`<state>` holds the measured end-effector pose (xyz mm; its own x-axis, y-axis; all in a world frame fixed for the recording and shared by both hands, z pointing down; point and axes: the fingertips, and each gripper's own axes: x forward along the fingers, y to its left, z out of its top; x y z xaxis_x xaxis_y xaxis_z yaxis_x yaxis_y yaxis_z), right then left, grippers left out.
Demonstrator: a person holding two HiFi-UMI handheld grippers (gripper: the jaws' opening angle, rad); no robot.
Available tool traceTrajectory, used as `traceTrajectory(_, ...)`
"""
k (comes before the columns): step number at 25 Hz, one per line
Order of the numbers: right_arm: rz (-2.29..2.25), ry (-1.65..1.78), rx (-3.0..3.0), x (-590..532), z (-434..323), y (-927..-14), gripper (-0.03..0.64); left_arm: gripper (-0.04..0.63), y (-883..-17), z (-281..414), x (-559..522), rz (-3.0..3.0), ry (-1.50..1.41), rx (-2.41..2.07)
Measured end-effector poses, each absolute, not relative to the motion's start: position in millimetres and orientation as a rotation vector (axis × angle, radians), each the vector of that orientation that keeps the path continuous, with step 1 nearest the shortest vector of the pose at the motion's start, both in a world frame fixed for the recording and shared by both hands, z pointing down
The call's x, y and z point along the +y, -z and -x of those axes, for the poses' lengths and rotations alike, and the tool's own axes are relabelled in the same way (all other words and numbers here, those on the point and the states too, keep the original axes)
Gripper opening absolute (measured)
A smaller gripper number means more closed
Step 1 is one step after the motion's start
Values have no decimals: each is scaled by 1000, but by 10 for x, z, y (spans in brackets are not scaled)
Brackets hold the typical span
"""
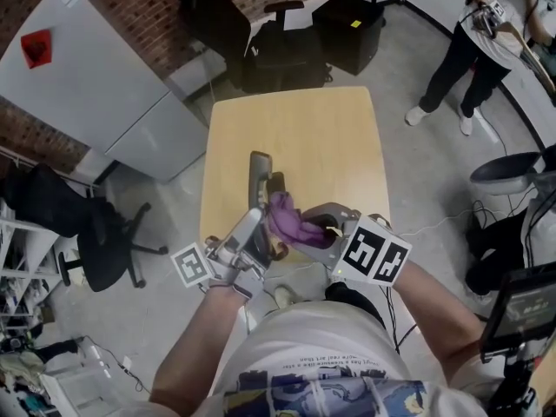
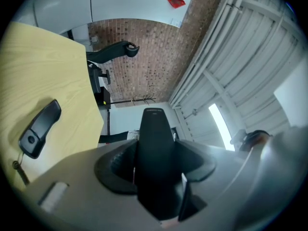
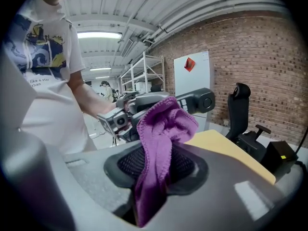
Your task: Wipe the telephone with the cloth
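My left gripper (image 1: 250, 237) is shut on a long dark telephone handset (image 1: 258, 185) and holds it up over the near part of the wooden table (image 1: 321, 137). In the left gripper view the handset (image 2: 154, 143) stands clamped between the jaws of that gripper (image 2: 155, 170). My right gripper (image 1: 323, 229) is shut on a purple cloth (image 1: 291, 220), which lies bunched against the handset's right side. In the right gripper view the cloth (image 3: 161, 129) rises out of the gripper (image 3: 156, 170), and its top covers part of the handset (image 3: 195, 100).
A small black object (image 2: 41, 126) lies on the table beside the handset. Black office chairs (image 1: 217, 16) and a black box (image 1: 347, 29) stand beyond the far edge. A white cabinet (image 1: 95, 85) is at the left. A person (image 1: 473, 42) stands at the far right.
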<state>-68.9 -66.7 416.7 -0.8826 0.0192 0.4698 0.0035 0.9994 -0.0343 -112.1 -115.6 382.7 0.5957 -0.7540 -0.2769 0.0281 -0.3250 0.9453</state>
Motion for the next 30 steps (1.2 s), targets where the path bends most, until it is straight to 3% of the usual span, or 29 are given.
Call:
traceTrajectory(7, -103, -73, -2668, -1061, 725, -4104, 110, 255, -3841, 1071, -1148, -1717, 906, -578)
traceTrajectory(30, 43, -51, -2557, -627, 673, -4338, 110, 254, -3882, 1240, -1510, -1660, 960, -579)
